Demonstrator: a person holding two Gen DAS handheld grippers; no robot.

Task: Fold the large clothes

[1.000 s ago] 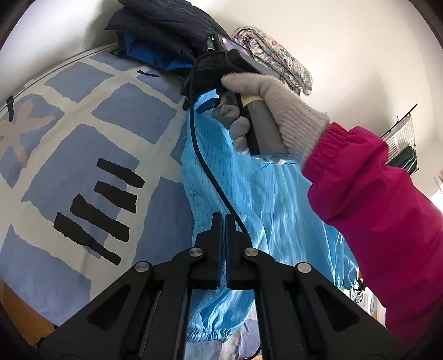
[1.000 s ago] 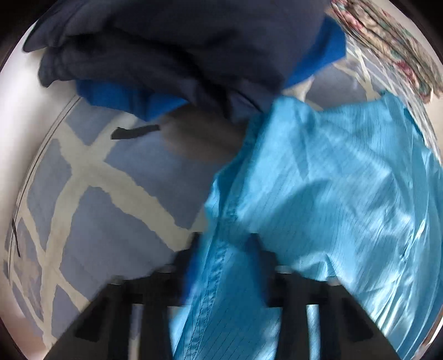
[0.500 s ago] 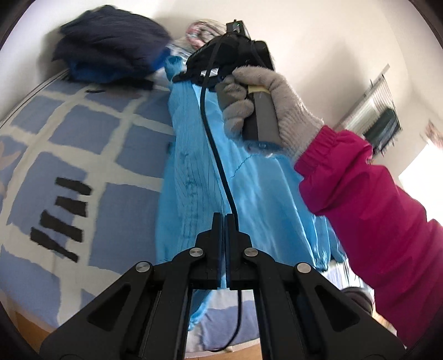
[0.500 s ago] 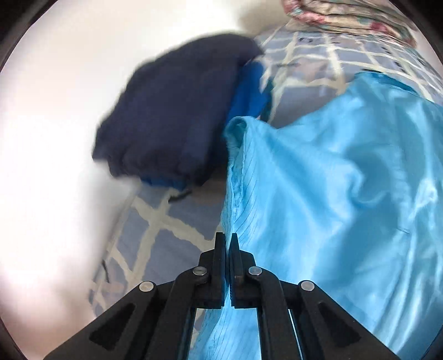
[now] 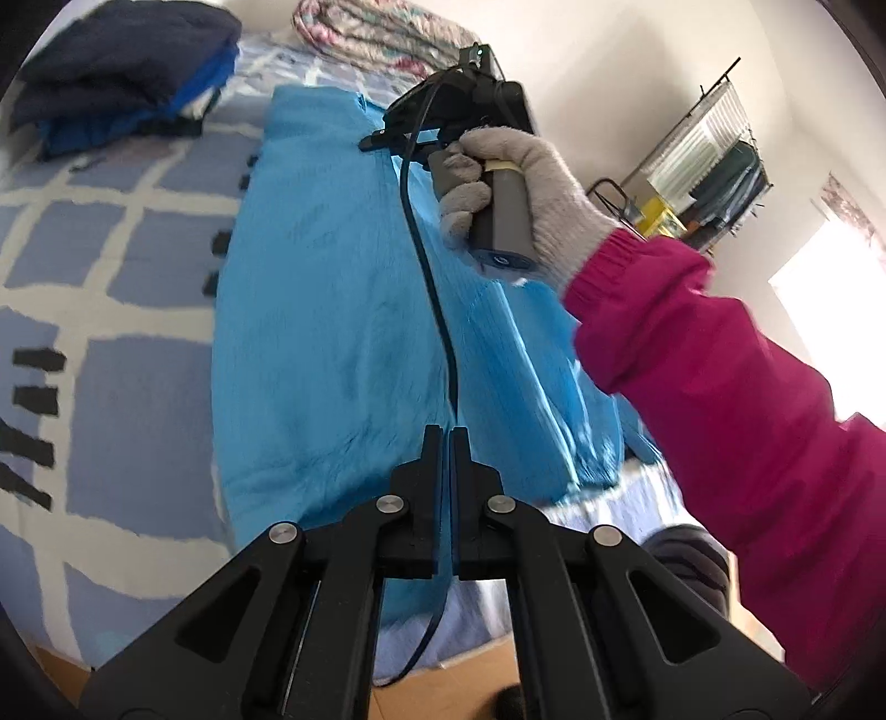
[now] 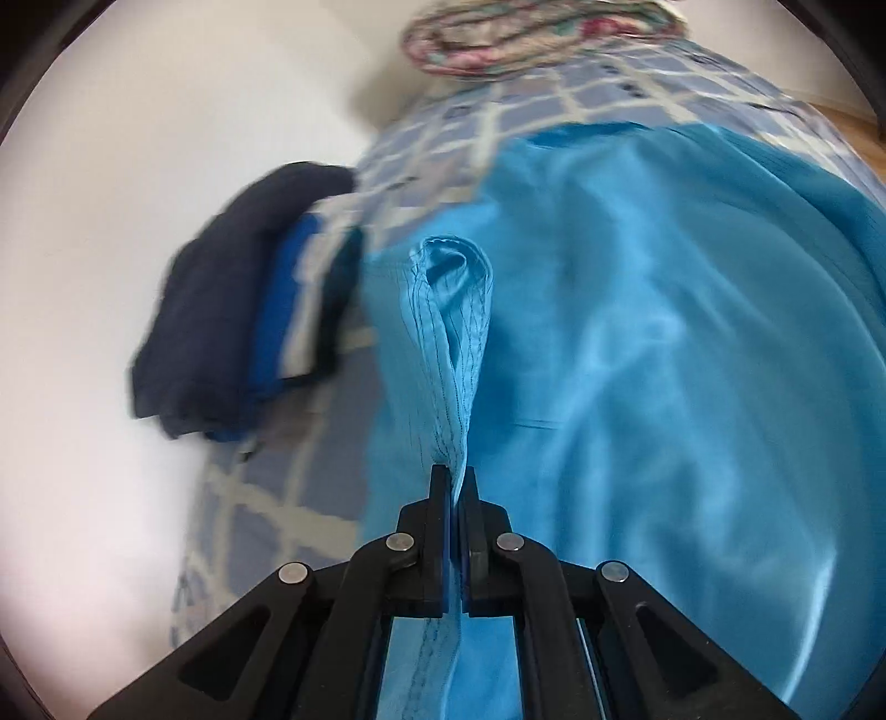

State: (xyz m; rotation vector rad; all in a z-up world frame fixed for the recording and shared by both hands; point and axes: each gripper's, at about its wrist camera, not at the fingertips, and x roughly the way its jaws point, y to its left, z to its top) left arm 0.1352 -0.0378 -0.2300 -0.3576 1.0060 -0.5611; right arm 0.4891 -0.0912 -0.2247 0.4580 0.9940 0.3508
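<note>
A large bright blue garment (image 5: pixel 332 310) lies stretched along the bed. My left gripper (image 5: pixel 447 437) is shut at its near end, with blue cloth showing between the pads. At the far end a grey-gloved hand (image 5: pixel 520 183) holds my right gripper (image 5: pixel 372 143) low over the garment's top edge. In the right wrist view that gripper (image 6: pixel 454 476) is shut on a raised fold of the garment (image 6: pixel 664 343) by its stitched hem. A black cable (image 5: pixel 437 310) hangs from the right gripper across the cloth.
A stack of dark navy and blue folded clothes (image 5: pixel 122 72) (image 6: pixel 232 310) sits by the wall. A floral quilt (image 5: pixel 376 39) (image 6: pixel 531 39) lies at the bed's head. The checked bedcover (image 5: pixel 111 232) shows on the left, a clothes rack (image 5: pixel 709 160) stands right, and a pink sleeve (image 5: pixel 747 421) crosses.
The right gripper closed on the garment's hem and pulled it away from the dark stack. Both hands swung sideways, and the garment now lies wider and straighter along the bed.
</note>
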